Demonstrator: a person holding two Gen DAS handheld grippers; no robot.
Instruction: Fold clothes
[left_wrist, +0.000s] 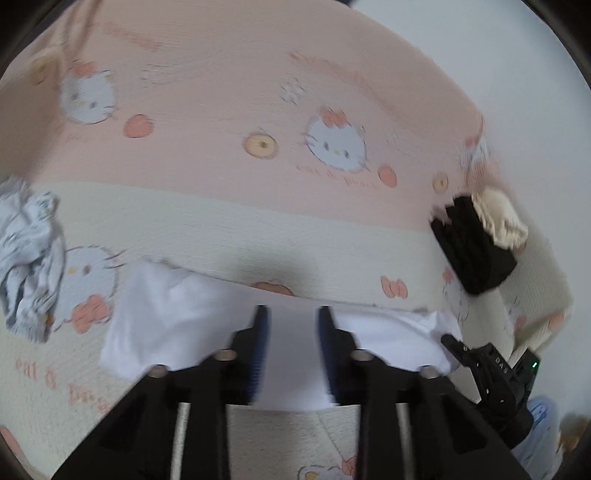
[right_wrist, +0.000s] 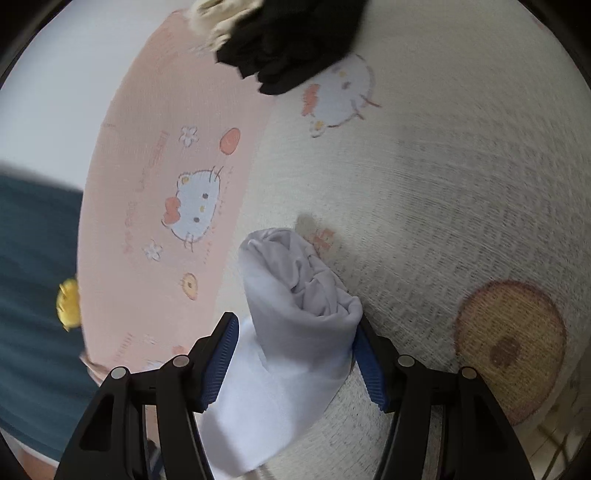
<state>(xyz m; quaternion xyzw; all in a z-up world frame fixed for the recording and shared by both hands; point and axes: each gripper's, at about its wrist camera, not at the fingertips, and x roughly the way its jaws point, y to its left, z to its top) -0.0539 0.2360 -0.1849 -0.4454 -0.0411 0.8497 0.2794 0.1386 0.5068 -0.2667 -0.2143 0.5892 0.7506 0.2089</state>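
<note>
A white garment lies on a bedsheet printed with cartoon cats, near the front of the left wrist view. My left gripper is open, its blue-padded fingers astride a strip of the white cloth. The right gripper shows there as a black body at the garment's right end. In the right wrist view the same white garment is bunched into a roll between the fingers of my right gripper, which stand apart on either side of it without pinching it.
A folded black garment and a cream one lie at the far right of the sheet, also at the top of the right wrist view. A crumpled grey-white garment lies at the left. A person in teal stands at the bed's edge.
</note>
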